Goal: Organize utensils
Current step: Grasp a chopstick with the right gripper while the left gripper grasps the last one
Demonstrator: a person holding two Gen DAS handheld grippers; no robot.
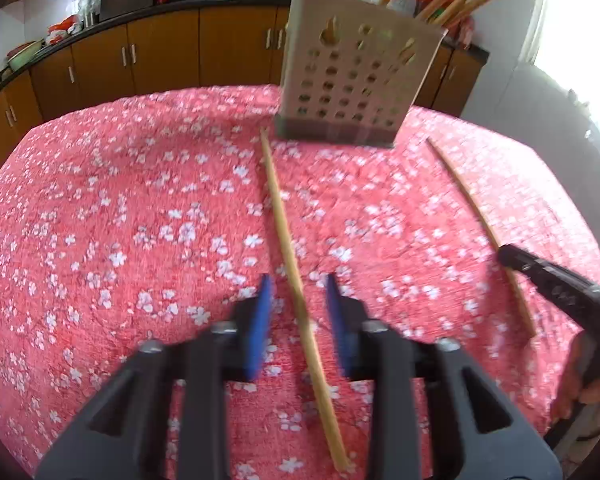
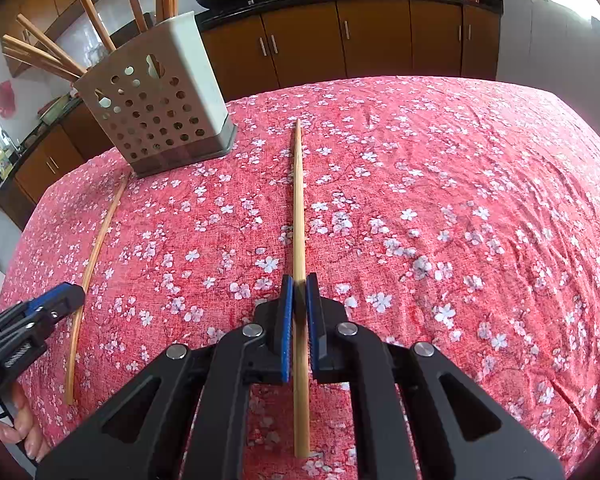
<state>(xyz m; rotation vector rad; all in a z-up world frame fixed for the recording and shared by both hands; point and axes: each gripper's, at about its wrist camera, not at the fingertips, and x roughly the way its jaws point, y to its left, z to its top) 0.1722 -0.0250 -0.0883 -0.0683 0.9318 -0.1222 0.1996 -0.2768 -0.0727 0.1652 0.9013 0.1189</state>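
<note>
Right tool clamps one chopstick; left tool straddles another chopstick, pads apart.

Perforated holder is standing at 10 o'clock in the right wrist view, blocking that corner of the worktop. Cloth from 12 to 4 o'clock is lying bare. Left gripper is crowding 8 o'clock.

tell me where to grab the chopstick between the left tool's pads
Take the chopstick on its near half, from above, with the left tool astride it: it lies flat on the cloth, a thin stick running straight away from the tool.
</note>
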